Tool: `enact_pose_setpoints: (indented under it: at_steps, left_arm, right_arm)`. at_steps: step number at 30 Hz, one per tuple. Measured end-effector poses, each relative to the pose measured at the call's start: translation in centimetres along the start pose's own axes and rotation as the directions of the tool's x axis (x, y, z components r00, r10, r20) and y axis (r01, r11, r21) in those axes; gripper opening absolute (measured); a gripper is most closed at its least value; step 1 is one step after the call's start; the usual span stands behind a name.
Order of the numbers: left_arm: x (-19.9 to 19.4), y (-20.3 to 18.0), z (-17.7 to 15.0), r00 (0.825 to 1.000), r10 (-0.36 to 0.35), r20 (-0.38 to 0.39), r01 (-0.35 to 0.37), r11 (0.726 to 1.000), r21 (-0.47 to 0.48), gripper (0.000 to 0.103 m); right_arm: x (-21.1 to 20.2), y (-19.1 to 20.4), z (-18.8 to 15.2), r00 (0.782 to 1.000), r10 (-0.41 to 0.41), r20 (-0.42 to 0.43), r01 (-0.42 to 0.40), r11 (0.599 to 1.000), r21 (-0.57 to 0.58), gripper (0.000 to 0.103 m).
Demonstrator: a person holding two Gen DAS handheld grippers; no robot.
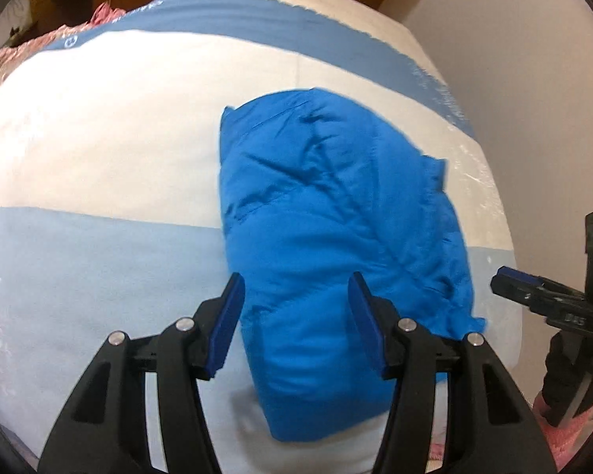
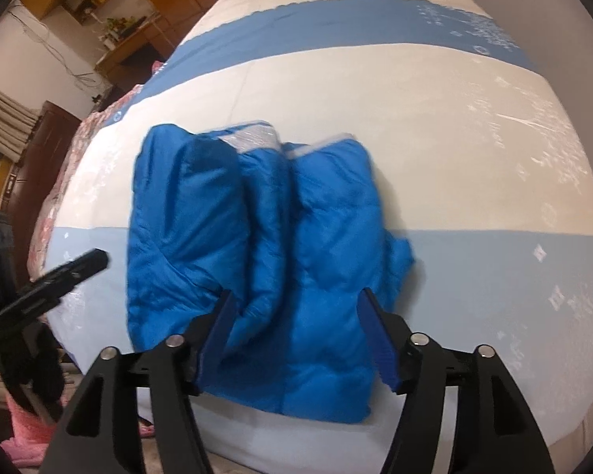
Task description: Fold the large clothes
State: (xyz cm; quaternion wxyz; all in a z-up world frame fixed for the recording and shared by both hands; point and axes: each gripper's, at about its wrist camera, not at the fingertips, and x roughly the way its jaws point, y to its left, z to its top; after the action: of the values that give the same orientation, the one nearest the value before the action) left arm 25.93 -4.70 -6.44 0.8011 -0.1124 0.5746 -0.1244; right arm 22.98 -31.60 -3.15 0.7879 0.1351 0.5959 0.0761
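Observation:
A bright blue padded jacket [image 1: 336,237] lies folded into a compact bundle on the bed; it also shows in the right wrist view [image 2: 257,245], with a silver lining strip at its far edge. My left gripper [image 1: 296,288] is open and empty, held above the jacket's near end. My right gripper [image 2: 296,304] is open and empty, above the jacket's near edge. The right gripper [image 1: 541,296] also shows at the right of the left wrist view, and the left gripper [image 2: 59,272] at the left of the right wrist view.
The bed is covered by a quilt [image 1: 99,138] with cream, light blue and dark blue bands. A pink floral blanket [image 2: 59,181] lies along the bed's left side. Wooden furniture [image 2: 146,19] stands behind. A white wall [image 1: 514,59] is to the right.

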Motion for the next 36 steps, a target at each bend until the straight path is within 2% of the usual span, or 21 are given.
enact_pose_setpoints:
  at_steps: [5,10,15,19,24,26,28,33,36]
  left_arm:
    - [2.1,0.3,0.2,0.999,-0.008,-0.038,0.008,1.000,-0.001,0.053]
    - [2.6,0.6,0.4,0.999,-0.013,-0.044,0.013,1.000,-0.003,0.054]
    - [2.7,1.2,0.8,0.999,-0.016,-0.051,0.015,1.000,-0.010,0.055]
    - [3.6,0.0,1.8,0.999,-0.003,-0.050,0.003,1.000,-0.003,0.055]
    - [4.5,-0.3,2.2,0.999,0.001,-0.051,-0.001,1.000,-0.002,0.055]
    - [4.4,0.0,2.2,0.999,-0.004,-0.052,0.004,1.000,-0.008,0.055]
    - [4.1,0.4,2.1,0.998,-0.018,-0.052,0.017,1.000,-0.022,0.055]
    - [2.8,1.2,2.0,1.000,-0.012,-0.023,0.011,0.999,-0.042,0.055]
    - [2.7,0.0,2.4,1.000,-0.012,-0.012,0.011,0.999,-0.030,0.055]
  right_arm:
    - [2.3,1.6,2.1,0.999,0.032,-0.019,-0.032,0.999,-0.027,0.079]
    - [5.3,2.3,3.9,0.996,0.033,-0.080,-0.036,0.999,-0.035,0.080]
    - [7.8,3.0,4.3,0.988,0.053,-0.143,-0.060,0.997,-0.049,0.081]
    - [9.3,3.1,4.7,0.983,0.077,-0.167,-0.085,0.996,-0.042,0.081]
    - [9.6,3.6,5.0,0.972,0.162,-0.171,-0.173,0.983,-0.054,0.047]
    - [9.4,3.8,4.9,0.969,0.184,-0.163,-0.196,0.979,-0.060,0.023]
    - [8.9,3.7,5.0,0.968,0.202,-0.150,-0.213,0.975,-0.063,0.013]
    - [6.1,4.2,4.3,0.972,0.214,-0.096,-0.223,0.970,-0.100,0.008]
    - [3.8,3.9,3.8,0.974,0.218,-0.053,-0.223,0.970,-0.101,0.007]
